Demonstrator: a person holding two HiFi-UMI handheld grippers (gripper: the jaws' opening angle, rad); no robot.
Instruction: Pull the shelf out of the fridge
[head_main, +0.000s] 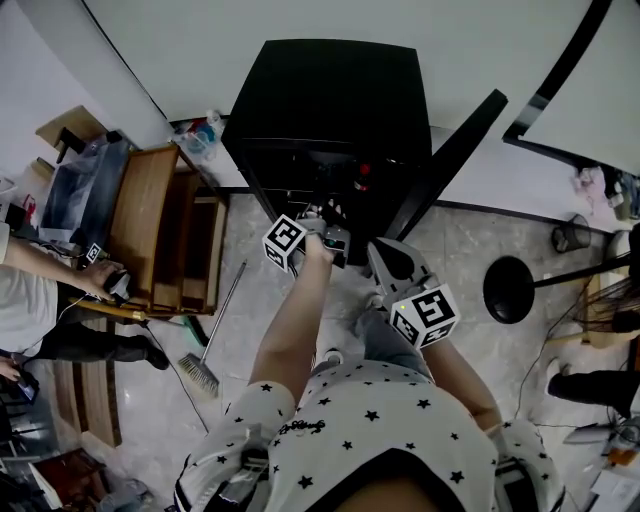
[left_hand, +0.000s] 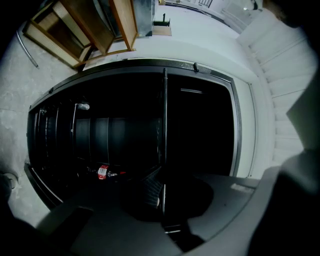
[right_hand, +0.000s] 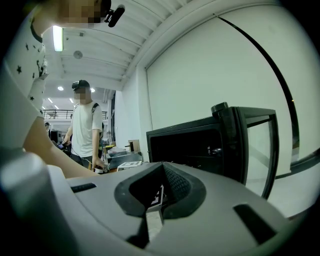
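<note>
A black mini fridge (head_main: 325, 100) stands on the floor with its door (head_main: 450, 160) swung open to the right. My left gripper (head_main: 335, 238) reaches into the dark opening. In the left gripper view the shelf (left_hand: 164, 125) appears edge-on as a thin line across the interior, and the left gripper (left_hand: 162, 197) is shut on its near edge. My right gripper (head_main: 385, 262) hovers just outside the fridge, lower right of the left one. It (right_hand: 159, 205) is shut with nothing in it, and looks past the fridge (right_hand: 200, 145).
A red-labelled bottle (left_hand: 102, 171) lies inside the fridge. A wooden rack (head_main: 165, 230) and a broom (head_main: 205, 370) lie on the floor to the left, beside a seated person (head_main: 30, 300). A black round stand base (head_main: 510, 290) sits at the right. Another person (right_hand: 85, 130) stands behind.
</note>
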